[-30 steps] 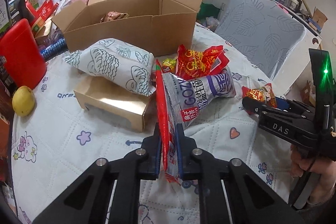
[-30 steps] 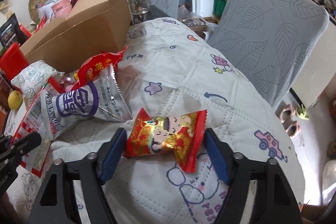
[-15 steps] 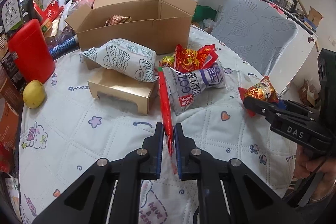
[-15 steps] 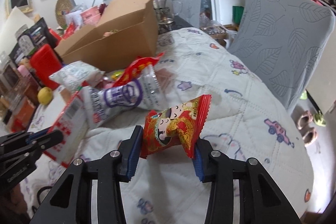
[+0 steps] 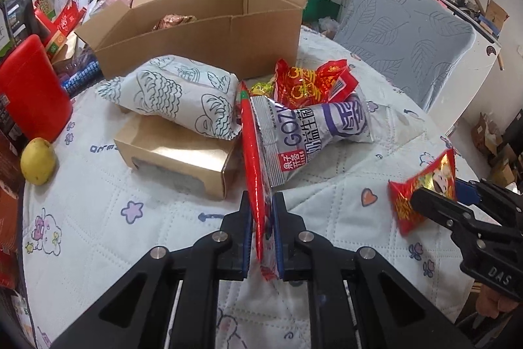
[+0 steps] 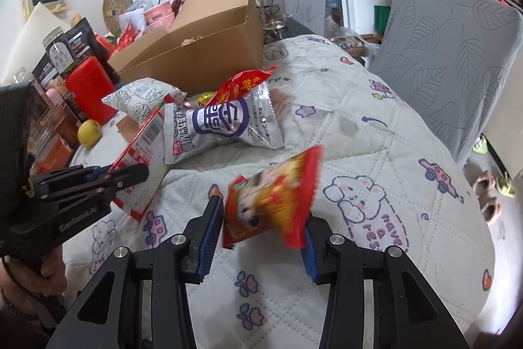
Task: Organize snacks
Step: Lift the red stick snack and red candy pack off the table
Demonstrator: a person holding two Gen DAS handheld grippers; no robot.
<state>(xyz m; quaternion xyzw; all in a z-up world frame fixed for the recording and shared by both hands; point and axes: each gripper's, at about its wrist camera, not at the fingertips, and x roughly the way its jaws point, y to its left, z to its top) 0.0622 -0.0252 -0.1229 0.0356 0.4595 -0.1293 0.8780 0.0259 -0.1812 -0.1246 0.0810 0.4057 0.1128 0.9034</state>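
Note:
My left gripper (image 5: 261,218) is shut on the lower edge of a flat red-and-white snack packet (image 5: 253,152), which stands on edge between the pads. The same packet (image 6: 143,159) shows at the left of the right wrist view, in the left gripper (image 6: 124,175). My right gripper (image 6: 261,218) is shut on a small red-and-gold snack packet (image 6: 271,201), held tilted just above the quilted tablecloth (image 6: 359,126). From the left wrist view, that packet (image 5: 421,188) and the right gripper (image 5: 434,201) sit at the right. An open cardboard box (image 5: 202,31) with a snack inside stands at the back.
A silver-purple packet (image 5: 320,130), a red packet (image 5: 307,80) and a white patterned bag (image 5: 176,94) on a small brown box (image 5: 176,159) lie before the big box. A lemon (image 5: 37,161) and red container (image 5: 32,87) stand left. A grey chair (image 5: 402,38) is right.
The right gripper's jaws closed on the small red-and-gold packet and lifted it off the cloth, tilting it. The left gripper kept its hold on the flat packet throughout.

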